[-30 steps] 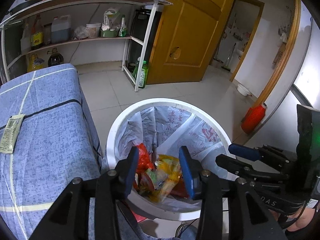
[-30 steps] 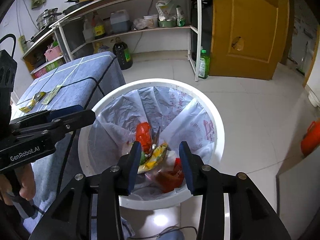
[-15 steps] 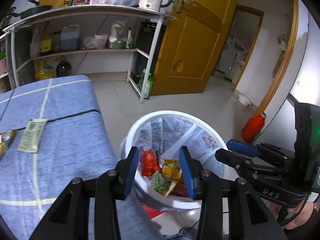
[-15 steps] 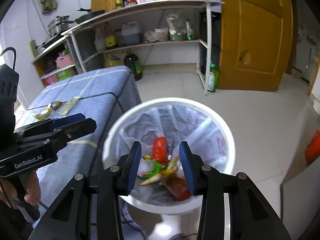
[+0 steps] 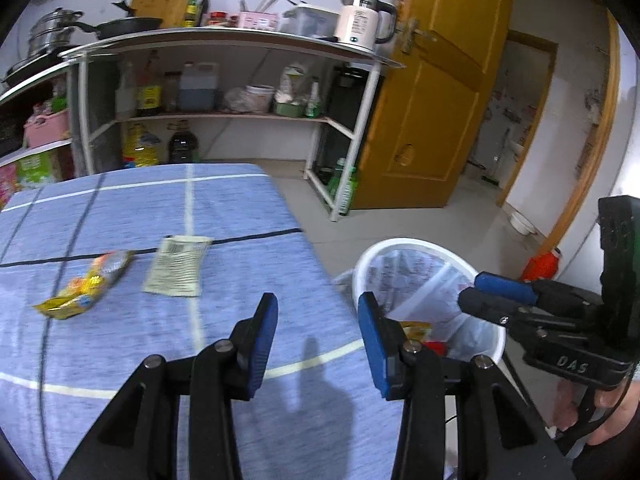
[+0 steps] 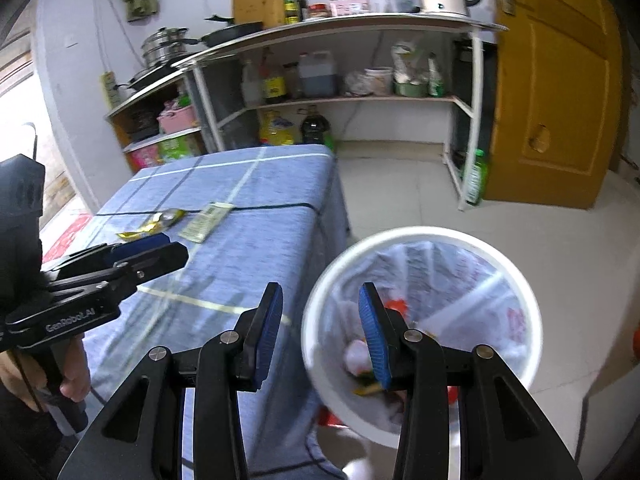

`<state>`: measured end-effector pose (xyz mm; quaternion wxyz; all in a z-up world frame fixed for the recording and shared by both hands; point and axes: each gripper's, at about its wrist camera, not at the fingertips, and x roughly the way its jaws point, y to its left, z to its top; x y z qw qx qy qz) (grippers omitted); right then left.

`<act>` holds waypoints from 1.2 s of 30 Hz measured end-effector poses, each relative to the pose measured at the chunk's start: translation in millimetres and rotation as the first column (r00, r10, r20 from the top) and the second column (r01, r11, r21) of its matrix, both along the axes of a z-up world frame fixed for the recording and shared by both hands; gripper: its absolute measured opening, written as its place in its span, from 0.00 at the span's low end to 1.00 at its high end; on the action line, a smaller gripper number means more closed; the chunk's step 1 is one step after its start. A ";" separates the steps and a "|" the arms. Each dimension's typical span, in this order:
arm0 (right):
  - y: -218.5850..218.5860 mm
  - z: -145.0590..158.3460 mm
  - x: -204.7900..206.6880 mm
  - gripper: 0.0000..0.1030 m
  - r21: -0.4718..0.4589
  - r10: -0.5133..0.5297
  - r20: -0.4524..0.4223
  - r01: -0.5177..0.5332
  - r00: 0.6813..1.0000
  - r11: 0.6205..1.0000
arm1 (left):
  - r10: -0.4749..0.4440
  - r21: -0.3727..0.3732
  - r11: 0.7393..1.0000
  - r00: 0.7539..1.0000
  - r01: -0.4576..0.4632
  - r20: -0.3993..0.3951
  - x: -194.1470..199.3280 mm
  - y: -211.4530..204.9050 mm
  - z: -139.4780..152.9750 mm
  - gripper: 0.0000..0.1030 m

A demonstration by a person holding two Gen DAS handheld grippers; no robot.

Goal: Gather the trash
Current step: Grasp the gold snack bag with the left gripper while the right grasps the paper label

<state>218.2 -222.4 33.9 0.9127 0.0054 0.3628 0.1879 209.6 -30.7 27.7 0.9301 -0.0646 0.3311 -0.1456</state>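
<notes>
A yellow snack wrapper [image 5: 86, 282] and a flat pale packet [image 5: 178, 266] lie on the blue-cloth table [image 5: 120, 360]; both also show in the right wrist view, the wrapper [image 6: 154, 224] and the packet [image 6: 206, 222]. A white bin [image 6: 424, 320] with a plastic liner holds several wrappers beside the table's right edge; it also shows in the left wrist view [image 5: 432, 296]. My left gripper [image 5: 318, 338] is open and empty over the table's right part. My right gripper [image 6: 320, 334] is open and empty above the bin's left rim.
A white shelf rack [image 5: 240, 80] with bottles, pans and a kettle [image 5: 360, 26] stands behind the table. A yellow door [image 5: 432, 100] is at the right. A red object [image 5: 542, 266] stands on the floor past the bin.
Both grippers have swung left and lifted, from over the bin toward the table. The table's wrapper and packet have come into fuller view. Both stay open and empty.
</notes>
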 end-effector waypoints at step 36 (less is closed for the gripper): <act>153.8 -35.1 98.5 0.39 0.026 0.208 -0.169 -0.207 0.963 0.978 | 0.188 0.178 0.970 0.977 -0.168 -0.101 64.5 155.4 -51.1 0.52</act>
